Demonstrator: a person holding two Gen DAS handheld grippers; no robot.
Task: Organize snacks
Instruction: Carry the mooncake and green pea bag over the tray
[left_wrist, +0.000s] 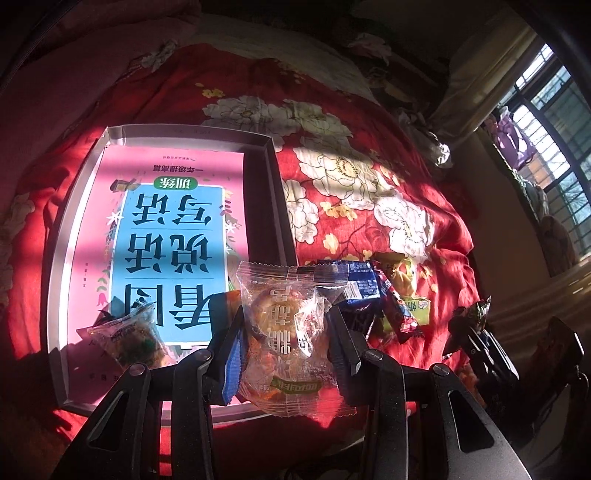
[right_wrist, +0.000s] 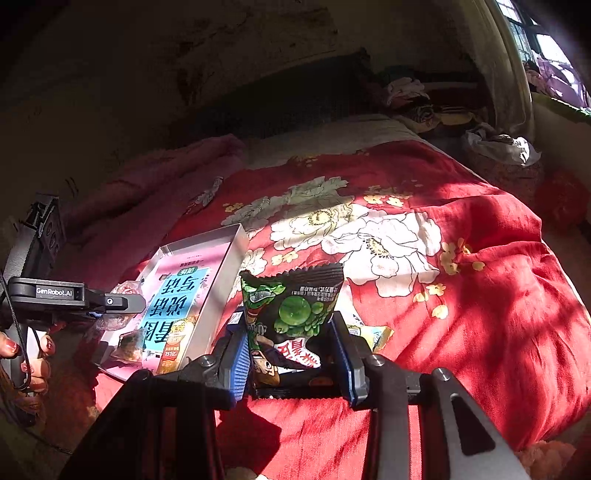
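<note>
From the left wrist view, the left claw (left_wrist: 284, 332) is clamped on a clear-wrapped pastry (left_wrist: 286, 328), its two pads pressing the packet's sides and holding it up over the near right corner of a shallow white box (left_wrist: 79, 206). The box lies on a red flowered bedspread (left_wrist: 369, 184) and has a pink and blue book (left_wrist: 166, 236) lying flat in it, with a small clear packet (left_wrist: 127, 336) on the book's near left corner. Just right of the box a heap of snack packets (left_wrist: 373, 295) rests on the bedspread. From the right wrist view, the right claw (right_wrist: 291, 354) is closed on a green and black snack bag (right_wrist: 291, 314), gripped by its lower half and raised above the bedspread (right_wrist: 461, 314), just right of the box (right_wrist: 225, 280). At the left edge, the left claw (right_wrist: 122, 302) reaches over the box, with a person's fingers (right_wrist: 37, 347) on its handle.
</note>
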